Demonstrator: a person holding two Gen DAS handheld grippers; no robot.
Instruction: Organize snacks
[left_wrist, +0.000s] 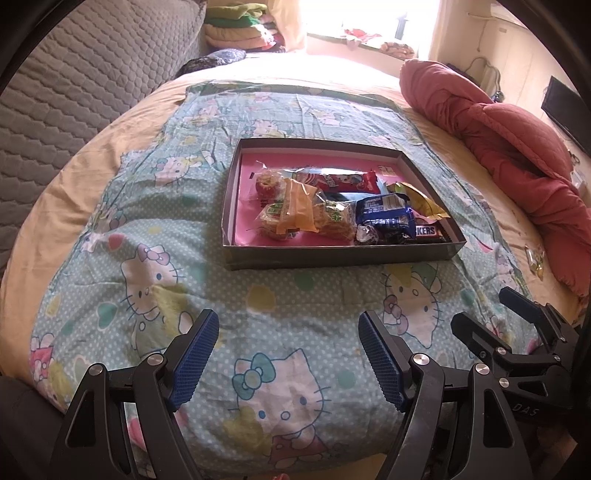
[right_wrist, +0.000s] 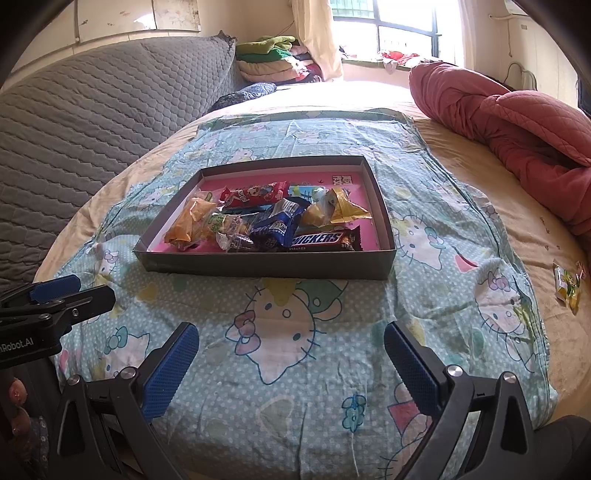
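A shallow grey box (left_wrist: 332, 256) (right_wrist: 266, 264) with a pink floor lies on a cartoon-cat cloth (left_wrist: 258, 295) (right_wrist: 295, 350) on the bed. Inside it are several snacks: a Snickers bar (left_wrist: 428, 232) (right_wrist: 321, 239), a blue packet (left_wrist: 388, 216) (right_wrist: 275, 225), a red packet (left_wrist: 343, 181) (right_wrist: 255, 194), yellow and orange packets (left_wrist: 299, 206) (right_wrist: 343, 208). A small green-yellow packet (right_wrist: 567, 286) (left_wrist: 535, 258) lies outside the box on the beige sheet at the right. My left gripper (left_wrist: 288, 354) stands open and empty over the cloth, short of the box. My right gripper (right_wrist: 291, 369) is open and empty too.
A red quilt (left_wrist: 498, 140) (right_wrist: 517, 125) is bunched at the right of the bed. A grey quilted headboard (left_wrist: 74, 92) (right_wrist: 92, 110) runs along the left. Folded clothes (right_wrist: 273, 59) are stacked at the back by the window.
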